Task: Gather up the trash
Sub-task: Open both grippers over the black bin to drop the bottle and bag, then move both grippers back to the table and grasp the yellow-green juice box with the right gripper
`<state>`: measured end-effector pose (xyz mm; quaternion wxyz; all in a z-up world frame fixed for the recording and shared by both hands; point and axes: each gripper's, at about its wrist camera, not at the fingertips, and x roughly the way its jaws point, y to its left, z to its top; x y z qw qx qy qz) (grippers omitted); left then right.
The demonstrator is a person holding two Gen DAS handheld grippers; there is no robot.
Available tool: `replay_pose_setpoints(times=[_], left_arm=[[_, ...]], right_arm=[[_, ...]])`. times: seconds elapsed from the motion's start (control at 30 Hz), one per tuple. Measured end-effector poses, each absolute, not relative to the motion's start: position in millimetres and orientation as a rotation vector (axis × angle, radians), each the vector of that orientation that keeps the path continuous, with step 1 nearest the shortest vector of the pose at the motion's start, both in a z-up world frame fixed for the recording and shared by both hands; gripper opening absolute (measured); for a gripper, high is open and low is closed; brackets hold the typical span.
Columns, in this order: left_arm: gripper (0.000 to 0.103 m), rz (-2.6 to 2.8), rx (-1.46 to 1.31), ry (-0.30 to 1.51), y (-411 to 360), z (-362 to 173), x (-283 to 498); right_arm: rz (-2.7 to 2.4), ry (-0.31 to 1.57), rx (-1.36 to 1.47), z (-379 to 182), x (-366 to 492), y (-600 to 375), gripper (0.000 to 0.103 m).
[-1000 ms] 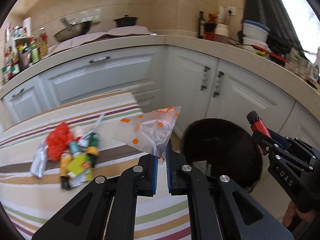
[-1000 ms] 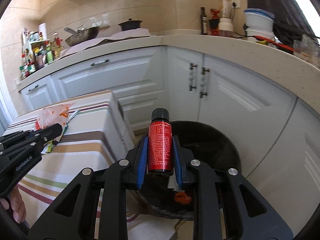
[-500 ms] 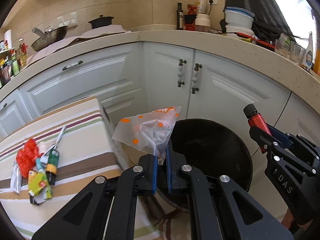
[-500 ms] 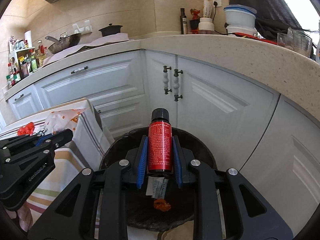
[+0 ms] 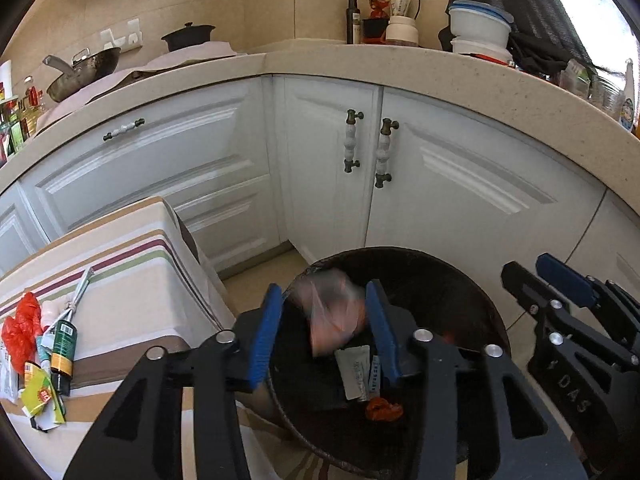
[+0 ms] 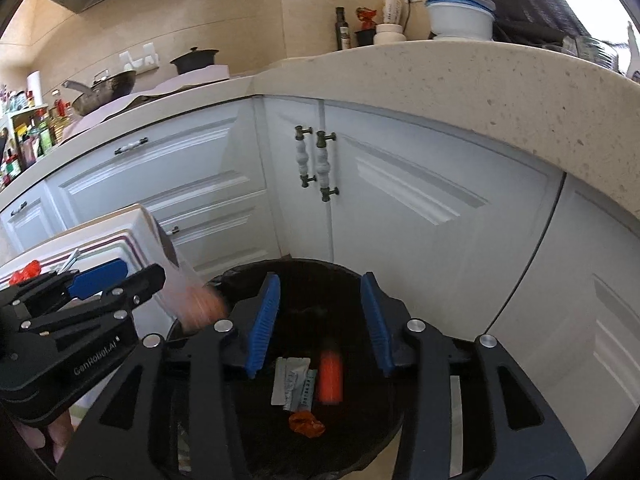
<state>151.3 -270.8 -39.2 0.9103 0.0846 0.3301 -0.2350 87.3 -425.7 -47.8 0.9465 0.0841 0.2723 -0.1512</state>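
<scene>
My left gripper (image 5: 326,332) hangs over the black trash bin (image 5: 440,268) with its jaws opening. The clear orange-dotted wrapper (image 5: 332,316) is a blur between the blue pads, loose and dropping. My right gripper (image 6: 320,324) is also over the bin (image 6: 300,266), its jaws opening too. The red bottle (image 6: 330,372) is a blur below it, falling inside the bin. In the left wrist view the right gripper (image 5: 536,276) shows at the right, and in the right wrist view the left gripper (image 6: 136,276) shows at the left beside the falling wrapper (image 6: 196,300).
A pile of trash (image 5: 44,356) lies on the striped tablecloth (image 5: 132,280) left of the bin. White packets (image 6: 292,384) and an orange scrap (image 6: 306,424) lie in the bin. White cabinet doors (image 5: 440,184) and a cluttered counter (image 5: 360,60) stand close behind.
Both grippers moved from the table side to above the bin. Both jaws have opened, letting go of the wrapper and the red bottle, which now drop into the bin.
</scene>
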Motion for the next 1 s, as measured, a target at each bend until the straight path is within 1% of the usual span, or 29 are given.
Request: replay_pose_setpoints(times=[0.13, 0.23, 0.43, 0.53, 0.67, 1.0], left_arm=[[0.054, -0.481, 0.164, 0.69, -267, -39, 152], [0.058, -0.476, 0.152, 0.687, -260, -35, 150], [0.064, -0.433, 0.147, 0.664, -235, -25, 143], [0.066, -0.398, 0.13, 0.653, -214, -18, 141], [0.067, -0.347, 0.121, 0.641, -186, -10, 137], [0.071, -0.173, 0.084, 0.618, -97, 1, 121]], right_arm=[[-0.318, 0.551, 0.175, -47, 87, -427, 0.045], [-0.317, 0.549, 0.175, -45, 87, -423, 0.047], [-0.277, 0.545, 0.175, -39, 90, -405, 0.048], [-0.243, 0.542, 0.177, -35, 91, -391, 0.049], [-0.197, 0.54, 0.165, -31, 94, -369, 0.053], [-0.018, 0.555, 0.162, -20, 105, -295, 0.054]])
